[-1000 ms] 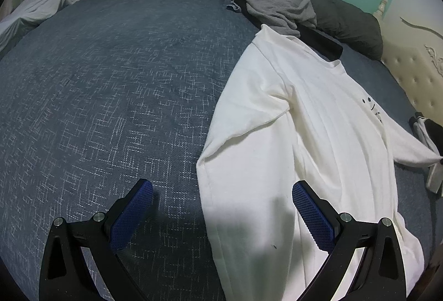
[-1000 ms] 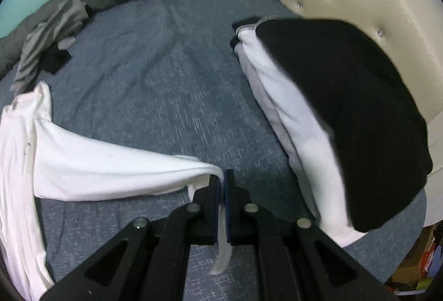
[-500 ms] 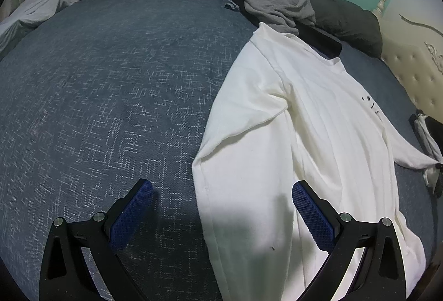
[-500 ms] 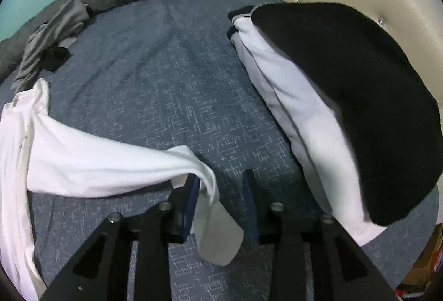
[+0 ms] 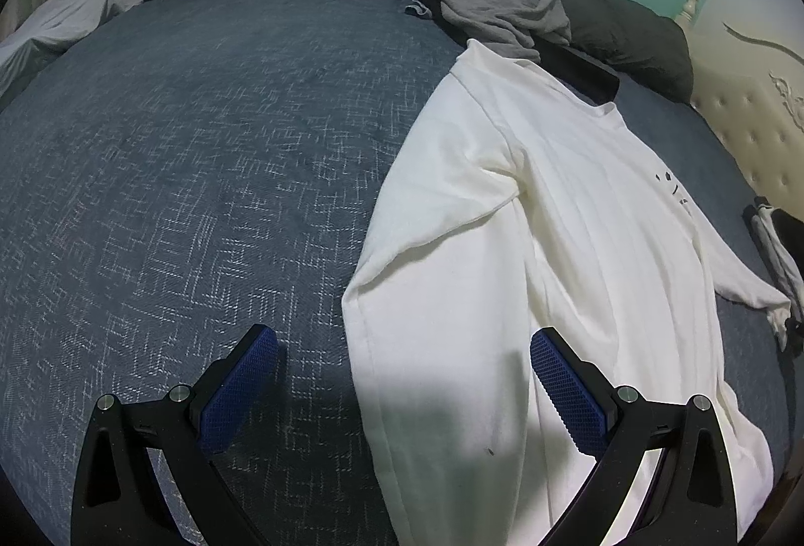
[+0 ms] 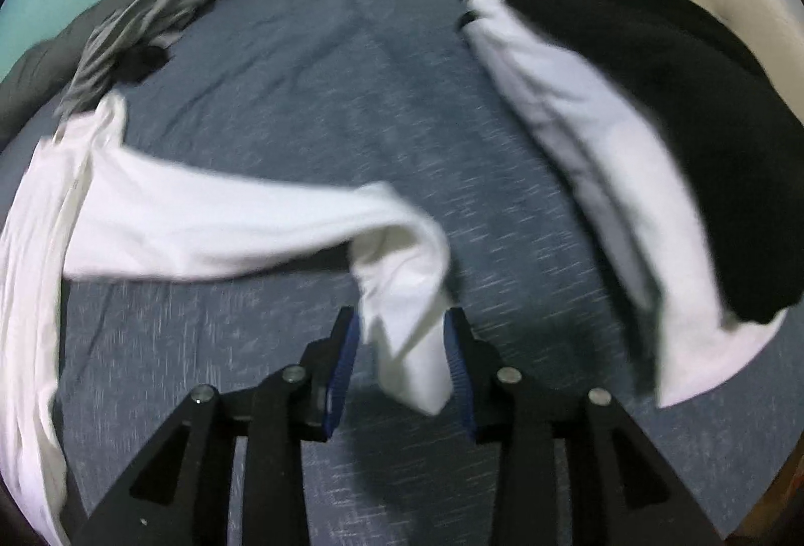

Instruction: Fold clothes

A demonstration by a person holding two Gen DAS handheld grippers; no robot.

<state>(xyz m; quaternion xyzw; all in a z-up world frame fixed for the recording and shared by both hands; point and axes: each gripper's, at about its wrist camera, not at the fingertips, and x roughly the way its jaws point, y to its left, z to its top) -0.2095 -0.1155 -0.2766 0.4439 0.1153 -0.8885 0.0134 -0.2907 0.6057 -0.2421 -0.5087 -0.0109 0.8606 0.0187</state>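
Right wrist: one white shirt (image 6: 201,224), perhaps two folded garments (image 6: 628,154).

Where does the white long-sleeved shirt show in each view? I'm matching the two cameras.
Left wrist: white long-sleeved shirt fills the right half, spread flat.
Right wrist: it lies at the left edge, one sleeve reaching to centre.
Shared landmark: crumpled grey garment at its collar.

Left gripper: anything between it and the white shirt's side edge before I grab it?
Nothing visible does. The left gripper is open over the white long-sleeve shirt, whose side edge lies between its fingers on bare bedspread. The grey garment lies far off, by the collar.
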